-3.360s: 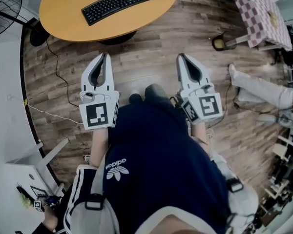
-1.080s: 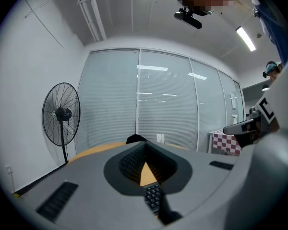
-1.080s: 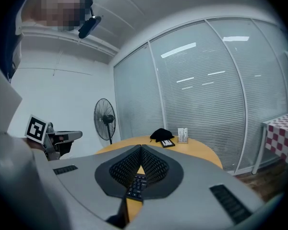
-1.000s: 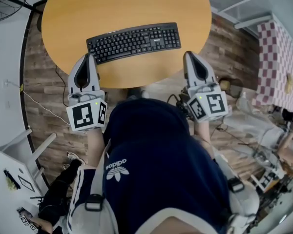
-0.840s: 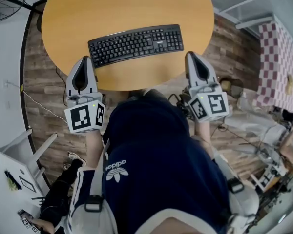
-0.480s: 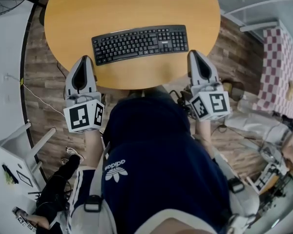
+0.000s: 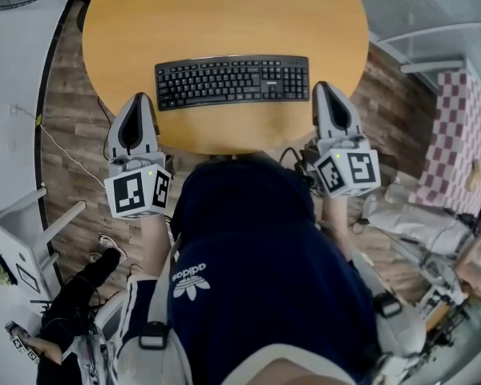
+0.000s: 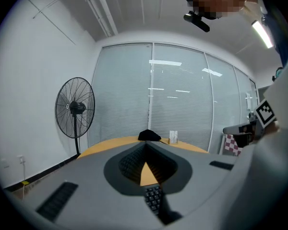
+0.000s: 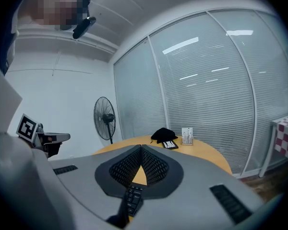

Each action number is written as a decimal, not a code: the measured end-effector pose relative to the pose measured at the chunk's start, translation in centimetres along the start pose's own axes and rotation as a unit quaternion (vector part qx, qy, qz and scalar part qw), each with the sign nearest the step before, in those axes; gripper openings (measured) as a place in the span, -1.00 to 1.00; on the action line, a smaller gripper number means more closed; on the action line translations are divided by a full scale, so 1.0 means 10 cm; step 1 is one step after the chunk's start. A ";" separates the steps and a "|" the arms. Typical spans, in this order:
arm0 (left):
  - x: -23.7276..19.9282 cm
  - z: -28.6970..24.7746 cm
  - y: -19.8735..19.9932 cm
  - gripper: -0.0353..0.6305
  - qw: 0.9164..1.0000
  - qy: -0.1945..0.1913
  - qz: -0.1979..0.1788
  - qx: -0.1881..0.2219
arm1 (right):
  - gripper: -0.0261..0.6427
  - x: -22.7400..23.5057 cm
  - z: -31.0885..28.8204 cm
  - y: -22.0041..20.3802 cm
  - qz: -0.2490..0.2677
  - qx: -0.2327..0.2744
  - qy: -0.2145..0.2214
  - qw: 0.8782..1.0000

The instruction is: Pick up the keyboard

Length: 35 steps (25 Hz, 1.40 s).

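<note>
Left claw [image 7: 139,99] and right claw [image 7: 325,88] clenched, empty, near the keyboard [image 7: 232,81] ends; judgement: open both, grip short edges evenly.

Round wooden table [image 7: 224,14], black keyboard [image 7: 232,80] on top

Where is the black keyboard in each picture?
Head view: the keyboard lies in the upper middle, on the near half of the round wooden table.
Left gripper view: low in the centre, only a few keys show.
Right gripper view: low, just left of centre, only a few keys show.
Shared landmark: the round wooden table, seen in all three views.
</note>
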<state>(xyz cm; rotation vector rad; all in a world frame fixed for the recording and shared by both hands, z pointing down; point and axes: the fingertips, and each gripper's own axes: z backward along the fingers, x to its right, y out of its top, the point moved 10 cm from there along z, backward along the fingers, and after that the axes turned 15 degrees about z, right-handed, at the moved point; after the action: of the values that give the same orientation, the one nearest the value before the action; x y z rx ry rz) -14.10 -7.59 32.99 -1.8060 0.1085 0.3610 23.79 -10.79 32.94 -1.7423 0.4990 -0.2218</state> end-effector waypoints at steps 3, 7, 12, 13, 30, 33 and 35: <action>0.03 -0.02 -0.01 -0.88 1.000 0.020 0.003 0.005 | -0.91 0.14 -0.04 -0.01 0.000 -0.001 0.003 1.000; 0.04 -0.08 -0.02 -0.88 0.999 0.041 0.010 0.011 | -0.91 0.32 -0.08 -0.06 -0.003 -0.009 0.001 1.000; 0.00 -0.11 0.01 -0.88 0.998 0.054 0.011 0.016 | -0.91 0.41 -0.20 -0.09 -0.008 -0.013 0.001 1.000; -0.02 -0.12 0.01 -0.88 0.998 0.056 0.012 0.016 | -0.91 0.42 -0.23 -0.08 -0.008 -0.014 0.003 1.000; -0.55 -0.61 -0.15 -0.86 0.995 0.071 0.048 -0.060 | -0.91 0.63 -0.73 -0.49 -0.040 -0.076 0.004 0.996; -0.67 -0.78 -0.25 -0.64 0.991 0.058 0.075 -0.089 | -0.58 0.72 -0.81 -0.71 -0.056 -0.111 -0.002 0.992; -0.77 -0.89 -0.33 -0.61 0.988 0.058 0.085 -0.112 | -0.58 0.76 -0.88 -0.80 -0.060 -0.129 -0.005 0.990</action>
<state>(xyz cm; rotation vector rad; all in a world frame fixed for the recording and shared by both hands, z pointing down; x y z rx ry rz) -18.82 -16.10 40.34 -2.0461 0.3153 0.4020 28.63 -20.67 41.83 -2.0280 0.4304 -0.2413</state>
